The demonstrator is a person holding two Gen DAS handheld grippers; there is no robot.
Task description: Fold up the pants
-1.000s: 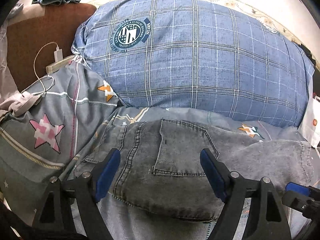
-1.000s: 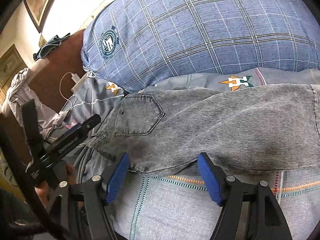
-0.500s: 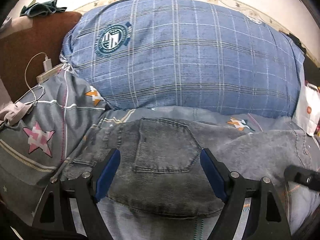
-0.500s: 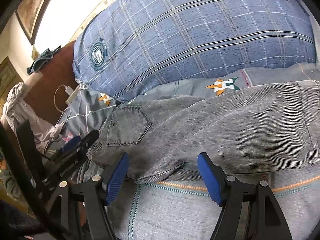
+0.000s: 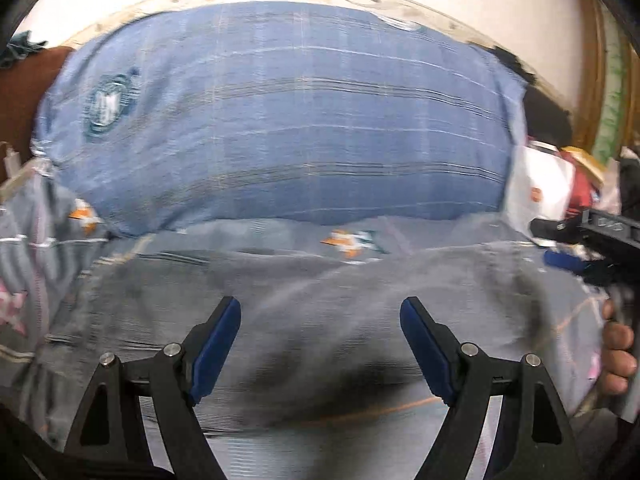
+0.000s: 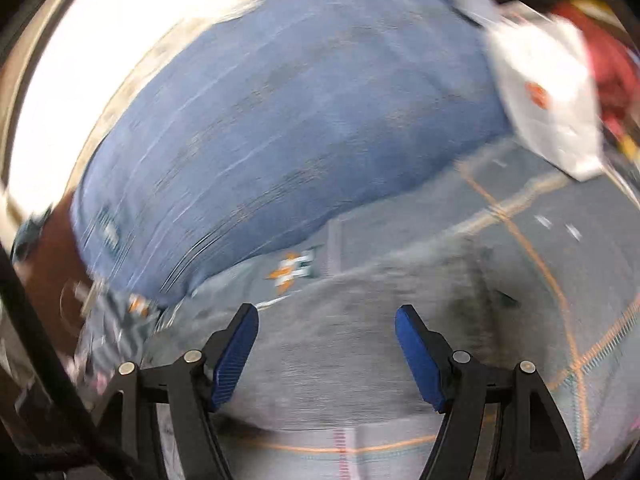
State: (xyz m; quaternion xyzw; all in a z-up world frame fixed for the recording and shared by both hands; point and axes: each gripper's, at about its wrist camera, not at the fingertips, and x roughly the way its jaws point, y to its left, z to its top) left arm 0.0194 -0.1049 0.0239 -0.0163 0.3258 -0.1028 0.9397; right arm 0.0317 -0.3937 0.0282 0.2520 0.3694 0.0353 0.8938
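Observation:
Grey denim pants lie flat across a patterned grey bedsheet, blurred by motion. My left gripper hovers over their middle, blue pads wide apart, nothing between them. My right gripper is open too, above the pants near the end where the denim stops and bare sheet shows. In the left wrist view the right gripper shows at the right edge, with a hand's fingers below it. Whether either gripper touches the cloth is unclear.
A big blue plaid pillow lies right behind the pants. A white bag and red clutter sit at the right end of the pillow. Brown furniture stands at the far left.
Both grippers have swept to the right along the pants; the back pocket has left both views and the white bag has come closer. The right gripper has also rolled. The jaws stayed wide.

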